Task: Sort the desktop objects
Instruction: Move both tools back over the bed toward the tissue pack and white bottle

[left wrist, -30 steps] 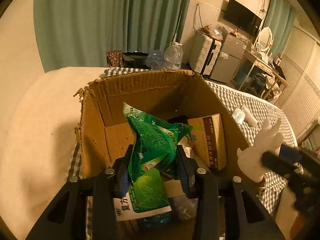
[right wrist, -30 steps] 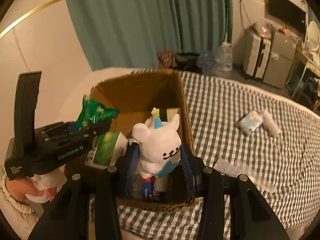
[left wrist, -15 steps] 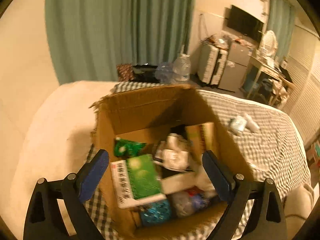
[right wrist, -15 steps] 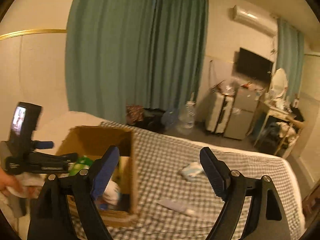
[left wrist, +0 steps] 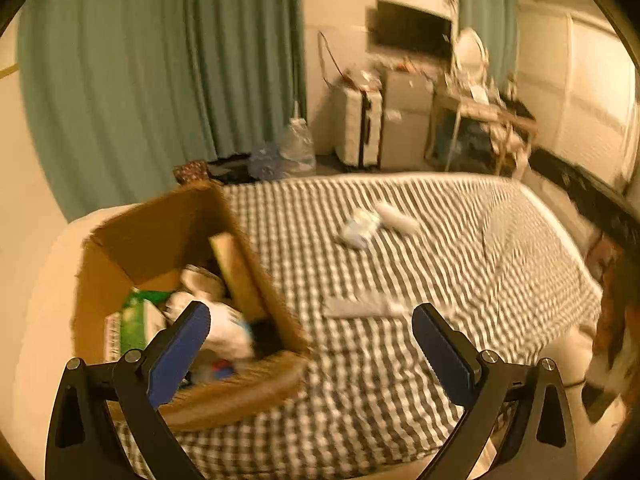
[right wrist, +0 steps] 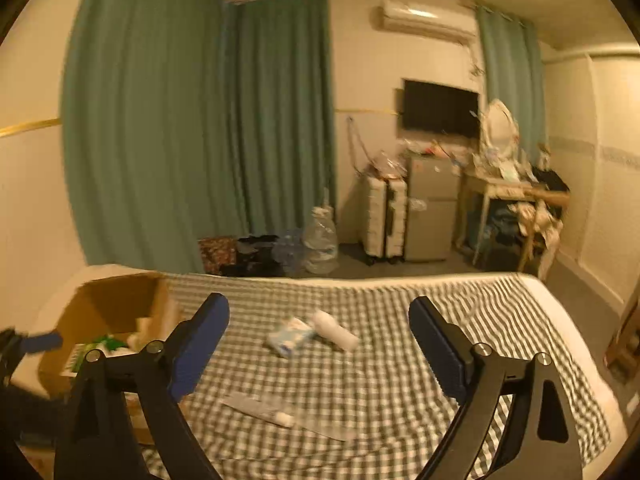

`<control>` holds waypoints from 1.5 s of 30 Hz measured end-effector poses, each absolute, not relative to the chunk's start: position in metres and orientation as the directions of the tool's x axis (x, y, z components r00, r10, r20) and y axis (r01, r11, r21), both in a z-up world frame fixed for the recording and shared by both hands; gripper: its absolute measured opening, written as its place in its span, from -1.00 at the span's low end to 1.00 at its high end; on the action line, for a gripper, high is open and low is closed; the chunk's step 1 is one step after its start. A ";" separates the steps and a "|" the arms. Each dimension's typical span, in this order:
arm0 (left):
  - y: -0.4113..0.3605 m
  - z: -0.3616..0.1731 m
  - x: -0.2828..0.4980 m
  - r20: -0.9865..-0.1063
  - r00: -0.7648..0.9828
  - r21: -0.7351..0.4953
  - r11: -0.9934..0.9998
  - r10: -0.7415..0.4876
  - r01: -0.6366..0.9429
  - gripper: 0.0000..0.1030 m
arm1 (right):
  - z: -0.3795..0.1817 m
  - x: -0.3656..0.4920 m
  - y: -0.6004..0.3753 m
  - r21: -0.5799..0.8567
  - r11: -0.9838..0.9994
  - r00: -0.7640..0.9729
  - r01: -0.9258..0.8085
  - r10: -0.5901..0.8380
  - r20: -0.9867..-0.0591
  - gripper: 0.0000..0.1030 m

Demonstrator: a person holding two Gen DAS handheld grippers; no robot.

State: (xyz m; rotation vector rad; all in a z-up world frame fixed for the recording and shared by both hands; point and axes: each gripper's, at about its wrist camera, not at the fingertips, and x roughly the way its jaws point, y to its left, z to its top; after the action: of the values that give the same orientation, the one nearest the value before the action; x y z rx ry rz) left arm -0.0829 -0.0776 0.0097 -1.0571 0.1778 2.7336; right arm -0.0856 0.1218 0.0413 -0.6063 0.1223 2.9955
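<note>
The box (left wrist: 168, 224) is made of rough, matt brown cardboard with a torn rim. The bed is covered by a checked woven cloth (left wrist: 460, 280). Matt black plastic frames and blue pads (right wrist: 200, 340) are seen on the grippers. The curtains (right wrist: 180, 120) are of soft, matt green fabric.

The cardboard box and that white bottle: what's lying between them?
Only bare checked cloth between cardboard box and white bottle, in the left wrist view.
</note>
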 end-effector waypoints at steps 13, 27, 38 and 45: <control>0.013 -0.062 -0.153 -0.755 -0.637 0.031 -0.963 0.153 -0.267 1.00 | -0.061 -0.139 0.212 0.193 -0.966 -0.824 -0.174 0.035 -0.566 0.78; 0.050 -0.145 -0.265 -0.812 -0.583 0.135 -0.979 -0.019 -0.156 1.00 | -0.108 -0.227 0.211 0.065 -0.998 -0.781 -0.009 -0.034 -0.623 0.78; 0.079 -0.182 -0.339 -0.759 -0.648 0.286 -0.925 -0.059 -0.251 1.00 | -0.137 -0.314 0.197 0.039 -0.978 -0.760 0.206 -0.185 -0.623 0.58; 0.050 -0.189 -0.362 -0.856 -0.509 0.017 -0.980 0.087 -0.196 0.83 | -0.174 -0.357 0.194 0.274 -0.922 -0.581 0.274 -0.385 -0.717 0.02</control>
State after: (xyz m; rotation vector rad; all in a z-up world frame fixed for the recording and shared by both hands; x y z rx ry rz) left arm -0.3624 0.0498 -0.1885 -1.4598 0.1671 2.5901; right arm -0.3568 0.1944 -0.1745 -1.4970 0.2387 3.1719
